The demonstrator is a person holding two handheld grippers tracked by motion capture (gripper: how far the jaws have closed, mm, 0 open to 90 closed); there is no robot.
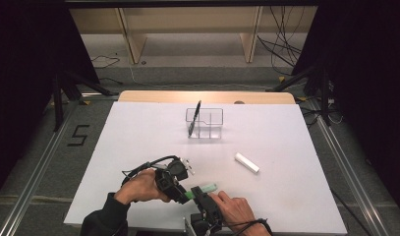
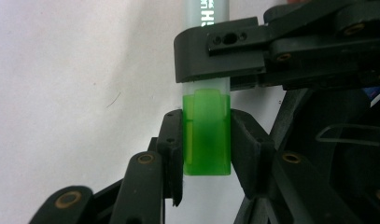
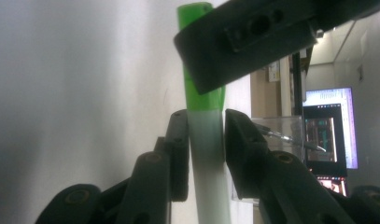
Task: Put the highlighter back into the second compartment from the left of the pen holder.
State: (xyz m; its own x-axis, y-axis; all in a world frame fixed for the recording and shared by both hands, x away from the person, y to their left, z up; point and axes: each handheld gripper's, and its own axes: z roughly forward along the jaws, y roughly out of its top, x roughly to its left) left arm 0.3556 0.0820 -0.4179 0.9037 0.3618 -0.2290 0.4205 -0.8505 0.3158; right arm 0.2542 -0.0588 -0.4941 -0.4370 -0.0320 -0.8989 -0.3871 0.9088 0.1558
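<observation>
My left gripper (image 1: 184, 192) clamps the green cap (image 2: 207, 133) of the highlighter (image 1: 203, 189), at the bench's (image 1: 138, 147) six o'clock edge; my right gripper (image 1: 201, 195) brackets its barrel. Risk: an uneven pull slips the cap. Open room lies towards twelve o'clock; eraser (image 1: 247, 162) at two.

Your right gripper (image 1: 201, 192) and hand (image 1: 235, 209) run off the high view's bottom edge. The marker (image 2: 207, 93) loses its barrel at the left gripper view's top edge, print unreadable; its cap (image 3: 200, 51) sits partly behind the other jaw. The monitor (image 3: 330, 135) is too blurred to read.
</observation>
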